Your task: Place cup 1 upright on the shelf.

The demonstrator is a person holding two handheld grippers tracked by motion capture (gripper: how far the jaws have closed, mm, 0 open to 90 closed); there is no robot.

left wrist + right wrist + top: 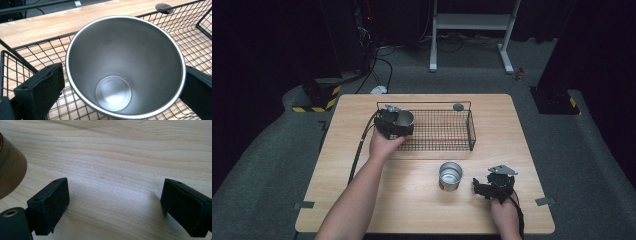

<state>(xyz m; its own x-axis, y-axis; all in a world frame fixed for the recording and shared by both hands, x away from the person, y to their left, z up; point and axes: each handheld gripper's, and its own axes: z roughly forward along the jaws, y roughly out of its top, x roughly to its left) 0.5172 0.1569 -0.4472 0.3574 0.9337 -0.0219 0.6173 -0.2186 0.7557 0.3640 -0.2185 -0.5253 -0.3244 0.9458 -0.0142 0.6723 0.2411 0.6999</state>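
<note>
A steel cup [405, 119] stands at the left end of a black wire basket [471, 131] on the wooden table [362, 165]. My left gripper [398, 123] reaches over the basket's near side. In the left gripper view the cup [117, 70] is seen from above, between the two wide-set jaws of the left gripper [123, 75]. A thin gap shows at the left pad, and the right pad is at the rim. A second steel cup [450, 175] stands upright on the table, just left of my open, empty right gripper [480, 188]. The right gripper [115, 195] shows bare wood between its jaws, with that cup's side [10, 170] at the left.
A small grey disc [458, 107] lies on the table just behind the basket's far rim, also seen as the disc [163, 7] beyond the basket wires [30, 50]. Beyond the table are carpet, cables and a white stand [472, 22].
</note>
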